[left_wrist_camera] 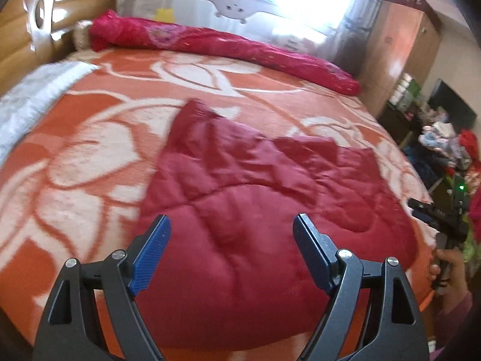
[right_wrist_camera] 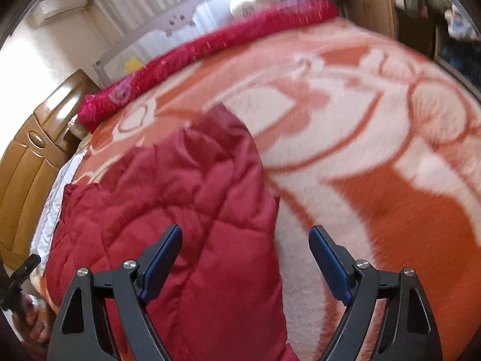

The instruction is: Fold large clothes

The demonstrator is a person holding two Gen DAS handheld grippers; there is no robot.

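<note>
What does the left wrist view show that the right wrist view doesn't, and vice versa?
Only the left wrist view: the wooden wardrobe, cluttered shelves, and the right gripper at the frame's edge. Only the right wrist view: a wall air conditioner. Both: the red quilted jacket on the orange floral blanket, the rolled pink quilt, the wooden headboard. The left gripper and the right gripper are open, holding nothing.

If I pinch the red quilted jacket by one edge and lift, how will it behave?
The red quilted jacket would probably droop rather than hold its shape: it lies rumpled on the orange blanket. Its puffy quilting suggests it is light for its bulk. The shiny fabric may slip between the pads, so take a deep bite with the left gripper, whose jaws stand open.
</note>
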